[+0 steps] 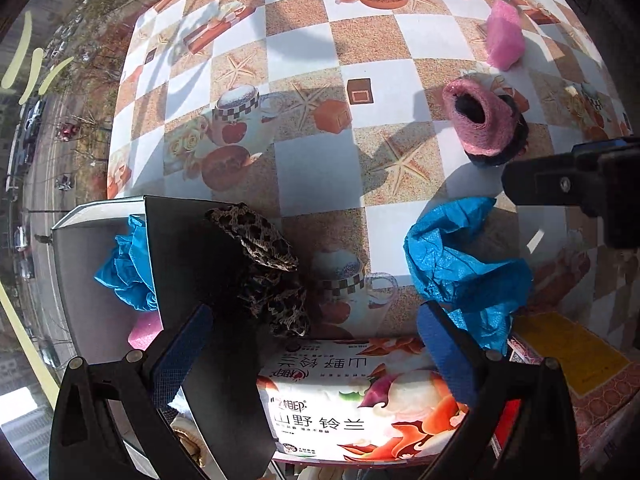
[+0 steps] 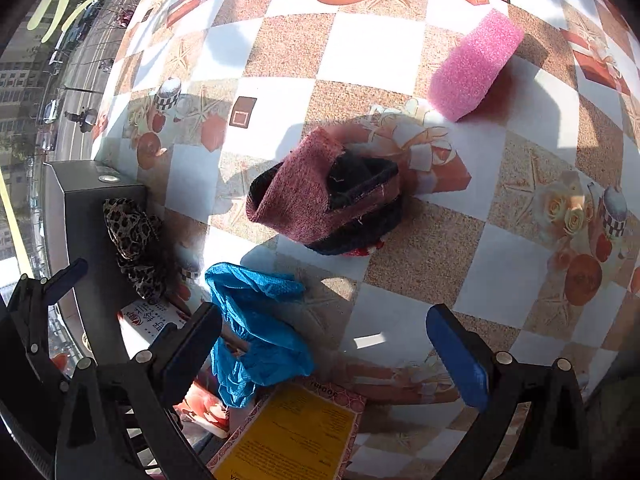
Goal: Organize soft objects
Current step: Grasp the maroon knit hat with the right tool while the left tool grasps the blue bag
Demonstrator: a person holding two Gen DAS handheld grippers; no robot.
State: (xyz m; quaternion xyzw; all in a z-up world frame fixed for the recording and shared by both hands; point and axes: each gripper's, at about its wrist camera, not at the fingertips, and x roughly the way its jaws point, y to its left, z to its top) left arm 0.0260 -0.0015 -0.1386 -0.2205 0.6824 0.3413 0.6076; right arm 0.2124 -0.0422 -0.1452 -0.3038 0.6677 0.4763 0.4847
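With both grippers' fingers apart and empty, we see the blue shoe cover point(image 2: 256, 332) just beside our right gripper point(image 2: 324, 354), near our left gripper point(image 1: 316, 344)

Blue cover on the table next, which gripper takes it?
Probably right. The right gripper is open with the blue cover at its left finger. The left gripper is open too, but sits over the tissue pack beside the box.

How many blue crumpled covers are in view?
2: one blue cover inside the grey box, one blue cover on the table between the grippers. Others may be hidden in the box.
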